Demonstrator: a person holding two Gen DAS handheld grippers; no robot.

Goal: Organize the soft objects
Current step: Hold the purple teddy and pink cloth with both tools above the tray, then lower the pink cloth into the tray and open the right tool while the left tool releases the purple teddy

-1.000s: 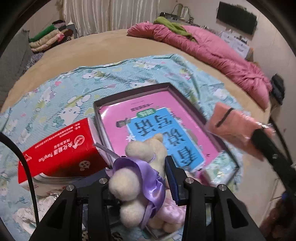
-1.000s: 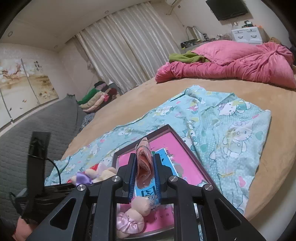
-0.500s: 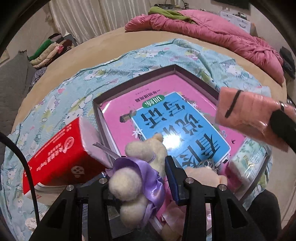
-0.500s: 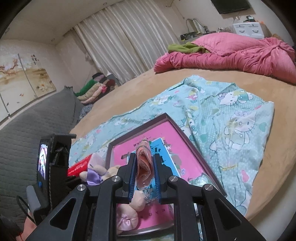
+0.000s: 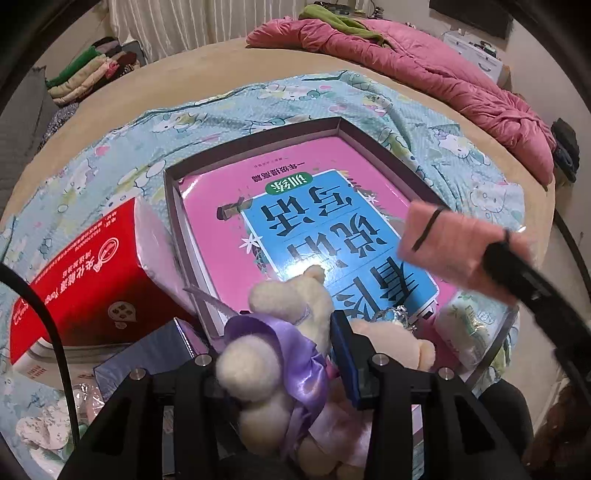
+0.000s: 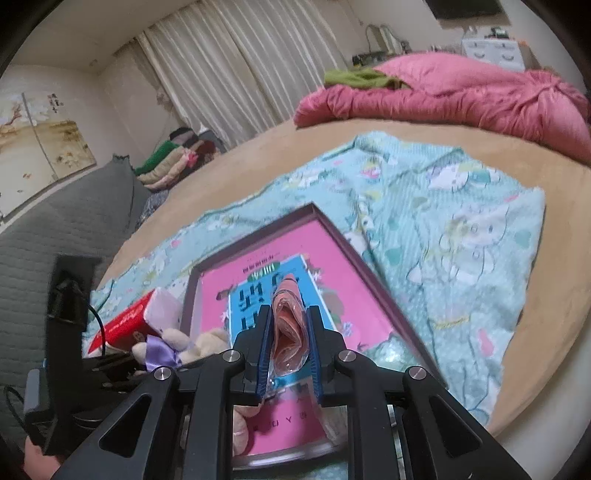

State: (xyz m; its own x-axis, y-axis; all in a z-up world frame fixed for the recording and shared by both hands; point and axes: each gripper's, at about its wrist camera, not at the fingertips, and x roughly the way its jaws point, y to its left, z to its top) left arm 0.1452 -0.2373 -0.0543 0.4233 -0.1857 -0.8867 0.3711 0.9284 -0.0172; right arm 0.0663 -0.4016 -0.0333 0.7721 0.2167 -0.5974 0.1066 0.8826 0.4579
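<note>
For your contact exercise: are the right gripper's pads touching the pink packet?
Touching. The right wrist view shows the right gripper shut, pads pressing the pink packet from both sides.

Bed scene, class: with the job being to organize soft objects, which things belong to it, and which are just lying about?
In the job:
- plush toy with purple bow, in the left gripper
- wrapped pink cloth, in the right gripper
- shallow box
- second plush in it

Lying about:
- red tissue pack
- pink quilt
- folded clothes

Tan round bed (image 6: pixel 258 147), pale curtains (image 6: pixel 240 66) behind, wall-mtd TV (image 5: pixel 469 14), painted panels (image 6: pixel 40 136) left
</note>
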